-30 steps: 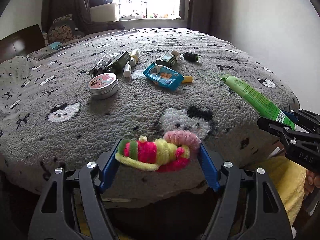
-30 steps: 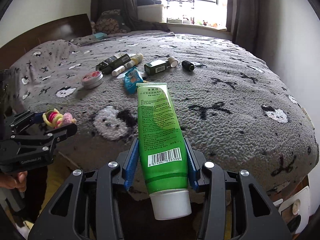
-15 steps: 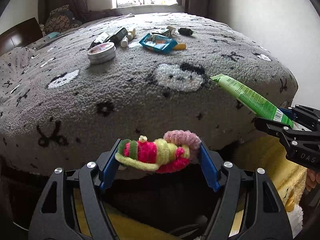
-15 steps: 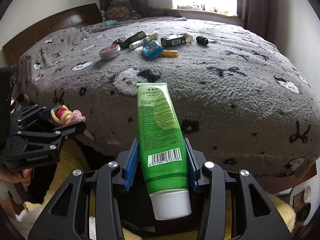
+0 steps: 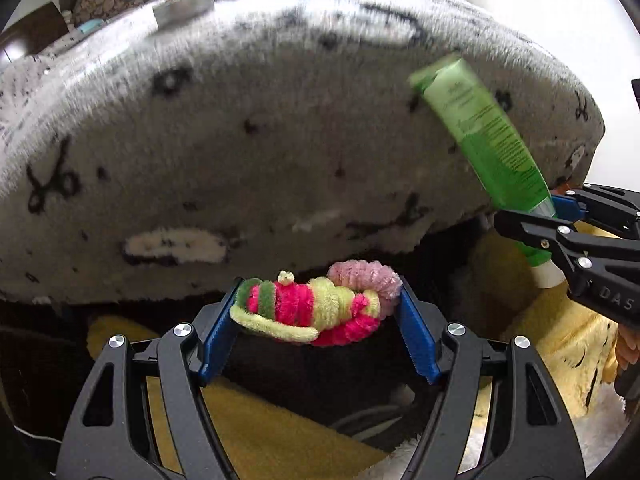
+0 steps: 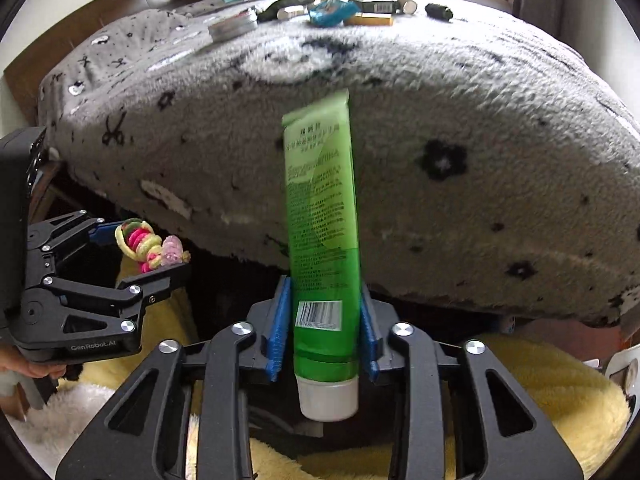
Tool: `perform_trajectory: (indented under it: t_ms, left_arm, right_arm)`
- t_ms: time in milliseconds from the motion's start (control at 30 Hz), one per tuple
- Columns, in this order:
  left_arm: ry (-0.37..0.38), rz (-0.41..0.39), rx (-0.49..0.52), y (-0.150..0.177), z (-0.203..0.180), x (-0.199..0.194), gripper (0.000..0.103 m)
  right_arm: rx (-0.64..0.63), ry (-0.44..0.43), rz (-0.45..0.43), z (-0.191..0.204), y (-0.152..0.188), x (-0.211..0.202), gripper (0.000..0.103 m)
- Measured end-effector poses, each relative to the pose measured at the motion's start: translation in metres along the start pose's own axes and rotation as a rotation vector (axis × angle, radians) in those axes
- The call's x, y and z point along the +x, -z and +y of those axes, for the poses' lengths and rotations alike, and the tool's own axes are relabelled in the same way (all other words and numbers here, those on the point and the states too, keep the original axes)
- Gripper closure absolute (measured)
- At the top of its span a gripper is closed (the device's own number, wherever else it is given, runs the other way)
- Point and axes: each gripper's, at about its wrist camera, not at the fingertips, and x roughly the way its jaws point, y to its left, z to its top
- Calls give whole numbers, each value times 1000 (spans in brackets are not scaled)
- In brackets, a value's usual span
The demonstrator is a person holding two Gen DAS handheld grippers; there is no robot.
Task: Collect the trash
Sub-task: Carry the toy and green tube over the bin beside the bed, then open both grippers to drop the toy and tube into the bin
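holding: left gripper [image 5: 316, 316] closed onto fuzzy pipe-cleaner bundle [image 5: 316, 306], blue pads pressing both ends; right gripper [image 6: 324, 332] closed onto green tube [image 6: 322, 216], pads on its lower body just above white cap [image 6: 329, 398]
location: both items carried in the air below the bed edge, above yellow plush [image 6: 532, 392]; no contact with the blanket visible
bundle handling: looks very light, soft, springy; wire core likely bends under squeeze; end-to-end hold seems fine, fuzz gives friction
tube handling: light to medium, body soft and smooth, could slip; holding near the stiffer cap shoulder looks like the safest spot; long crimped end sticks far forward, may swing
hidden near: no bin seen in either view; dark gap under the grippers not readable; cable-like thing there unclear
hidden mid: person's hands mostly cut off at frame edges
far: grey blanket [image 5: 280, 120] blurred; leftover items on top, round tin [image 6: 234, 26], blue packet [image 6: 332, 12], small bottles, cut by the frame top and hard to tell apart
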Motion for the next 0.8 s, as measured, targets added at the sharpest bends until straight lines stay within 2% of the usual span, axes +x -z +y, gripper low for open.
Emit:
perform_trajectory:
  t_ms: [67, 400, 700, 800]
  left_arm:
    - [16, 23, -2, 4, 0, 7, 34]
    - [73, 162, 0, 19, -1, 52, 34]
    - [94, 229, 18, 26, -8, 67, 32]
    - [94, 238, 14, 28, -8, 69, 27]
  right_arm:
    - [-5, -3, 31, 0, 4, 11, 87]
    - [30, -33, 143, -4, 18, 47, 87]
    - [17, -57, 201, -1, 22, 67, 86]
    - [17, -54, 202, -2, 22, 67, 85]
